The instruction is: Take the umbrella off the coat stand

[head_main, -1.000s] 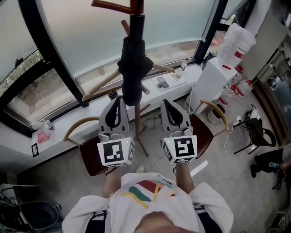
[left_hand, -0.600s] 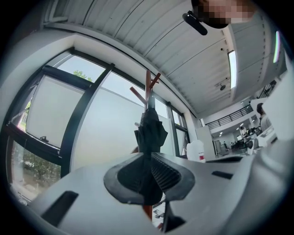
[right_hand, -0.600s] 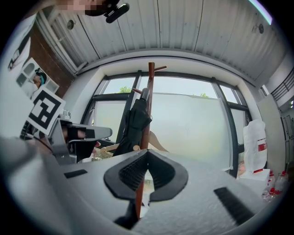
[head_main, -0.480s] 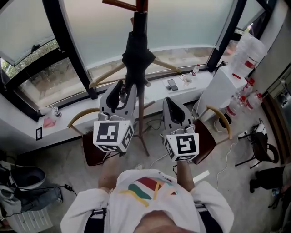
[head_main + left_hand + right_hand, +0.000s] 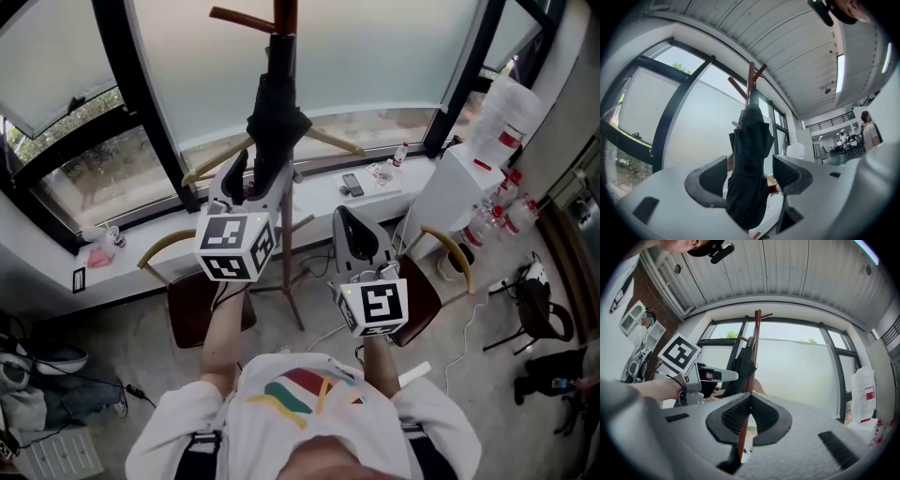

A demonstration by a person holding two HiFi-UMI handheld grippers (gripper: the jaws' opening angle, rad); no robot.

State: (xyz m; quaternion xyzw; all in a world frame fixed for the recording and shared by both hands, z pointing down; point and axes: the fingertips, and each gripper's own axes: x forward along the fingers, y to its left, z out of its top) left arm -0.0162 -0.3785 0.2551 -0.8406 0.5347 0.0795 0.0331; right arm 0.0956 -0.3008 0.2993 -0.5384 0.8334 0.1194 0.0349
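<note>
Fingers [image 5: 790,174] of the left gripper [image 5: 255,178] stood wide apart, having just been opening. The folded black umbrella [image 5: 749,154] was between them, with open space on one side. That umbrella hung upright against the pole of the brown coat stand [image 5: 284,23], its top just under the upper pegs. The right gripper [image 5: 356,236] was lower and nearer the person. Its fingers [image 5: 736,417] were together on nothing, and the stand's pole showed beyond their tips.

Two chairs [image 5: 202,309] with dark red seats flanked the foot of the stand, and cables [image 5: 461,323] lay on the floor. Behind ran a window sill [image 5: 141,248] carrying a phone [image 5: 352,185]. Only the head view showed these. The left gripper view alone showed the umbrella's strap button and a person [image 5: 868,131] at the far right. The right gripper view alone showed the left gripper side-on beside the umbrella.
</note>
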